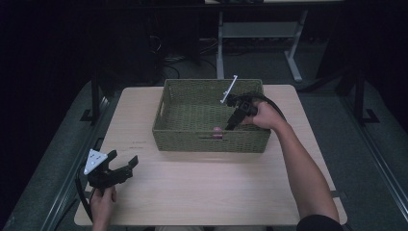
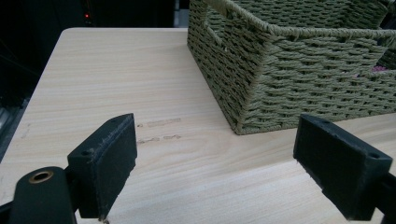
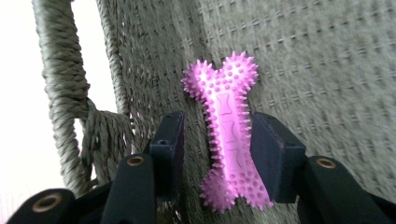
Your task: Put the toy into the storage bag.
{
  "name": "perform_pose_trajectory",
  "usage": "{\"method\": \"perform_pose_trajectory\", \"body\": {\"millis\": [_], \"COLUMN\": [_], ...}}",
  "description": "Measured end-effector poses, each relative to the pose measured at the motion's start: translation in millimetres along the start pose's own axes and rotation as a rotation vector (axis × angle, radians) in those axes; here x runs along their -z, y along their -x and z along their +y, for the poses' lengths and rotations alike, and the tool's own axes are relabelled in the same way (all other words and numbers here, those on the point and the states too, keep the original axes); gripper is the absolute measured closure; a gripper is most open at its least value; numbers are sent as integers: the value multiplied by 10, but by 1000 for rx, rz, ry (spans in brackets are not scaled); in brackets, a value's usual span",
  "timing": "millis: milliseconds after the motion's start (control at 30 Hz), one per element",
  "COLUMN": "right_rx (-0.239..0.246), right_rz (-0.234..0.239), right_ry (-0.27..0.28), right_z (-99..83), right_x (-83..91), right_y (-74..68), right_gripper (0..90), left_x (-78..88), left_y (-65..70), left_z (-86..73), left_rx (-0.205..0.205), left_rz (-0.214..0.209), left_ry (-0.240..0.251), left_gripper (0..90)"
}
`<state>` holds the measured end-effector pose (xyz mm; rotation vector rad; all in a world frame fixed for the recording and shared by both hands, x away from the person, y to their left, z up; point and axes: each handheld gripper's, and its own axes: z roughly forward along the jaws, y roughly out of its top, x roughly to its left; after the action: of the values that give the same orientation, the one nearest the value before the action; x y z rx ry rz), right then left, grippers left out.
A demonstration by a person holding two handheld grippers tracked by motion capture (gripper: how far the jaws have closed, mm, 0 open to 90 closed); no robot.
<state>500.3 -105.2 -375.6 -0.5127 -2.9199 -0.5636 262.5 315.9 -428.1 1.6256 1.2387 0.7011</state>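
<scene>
A person's right gripper (image 3: 217, 140) reaches into a green woven rectangular basket (image 1: 210, 139) on a light wooden table (image 1: 202, 187), its jaws straddling a pink spiky rubber bone toy (image 3: 229, 135) near the front wall; the left gripper (image 1: 122, 163) rests spread wide, well apart
</scene>
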Motion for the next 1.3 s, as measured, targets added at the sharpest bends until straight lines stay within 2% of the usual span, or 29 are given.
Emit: {"method": "perform_pose_trajectory", "body": {"millis": [267,700,1300], "right_rx": [-18,-37,-38], "right_rz": [-12,-27,-39], "right_ry": [49,75,117], "right_z": [-62,-124,-179], "right_x": [169,311,495], "right_y": [-43,-69,-213], "right_gripper": [520,455,389], "left_x": [3,2,-2], "left_y": [10,8,14], "left_z": [-5,-8,-9], "left_rx": [-1,0,-1], "left_rz": [0,0,-1], "left_ry": [1,-1,-3], "left_gripper": [130,130,130]}}
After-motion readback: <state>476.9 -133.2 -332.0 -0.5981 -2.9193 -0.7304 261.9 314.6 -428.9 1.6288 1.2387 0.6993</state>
